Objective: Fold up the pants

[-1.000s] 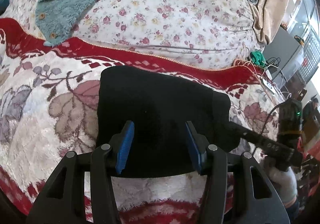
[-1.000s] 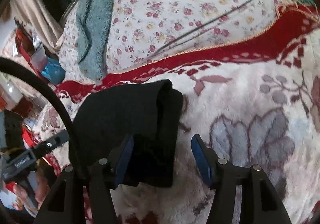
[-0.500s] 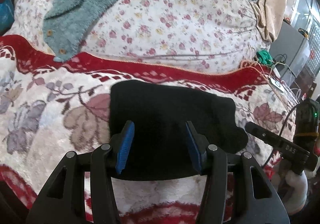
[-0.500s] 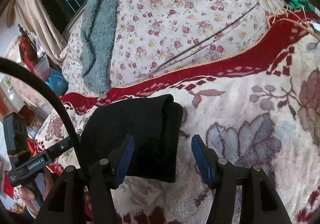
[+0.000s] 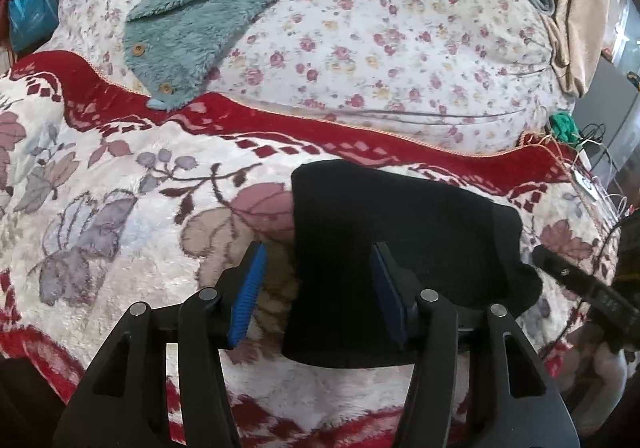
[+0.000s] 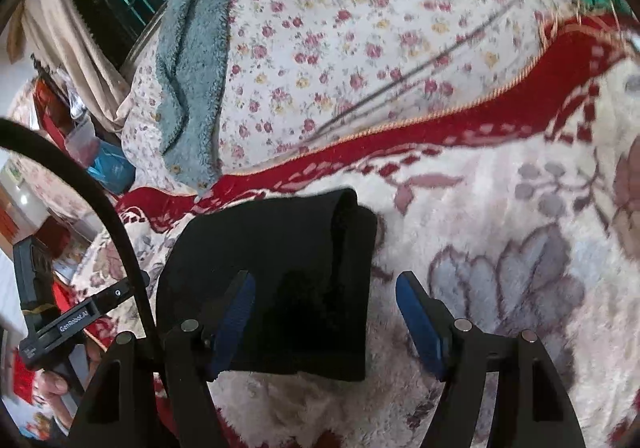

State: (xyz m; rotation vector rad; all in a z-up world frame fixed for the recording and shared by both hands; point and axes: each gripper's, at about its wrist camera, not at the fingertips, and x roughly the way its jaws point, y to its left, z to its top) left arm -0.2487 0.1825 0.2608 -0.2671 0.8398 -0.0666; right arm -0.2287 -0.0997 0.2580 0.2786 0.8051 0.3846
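Note:
The black pants lie folded into a compact rectangle on the red and cream flowered blanket. They also show in the right wrist view, with the thick folded edge on their right side. My left gripper is open and empty, hovering over the bundle's near left edge. My right gripper is open and empty, over the bundle's near right edge. Neither touches the cloth as far as I can see.
A floral quilt mound rises behind the blanket, with a teal fleece garment draped on it. Green yarn and cables lie at the far right. Beige curtain and a barred window stand at the back.
Both grippers have pulled back and risen from the folded pants. The left view has shifted left, so the bundle now sits more to the right. The pants have not moved.

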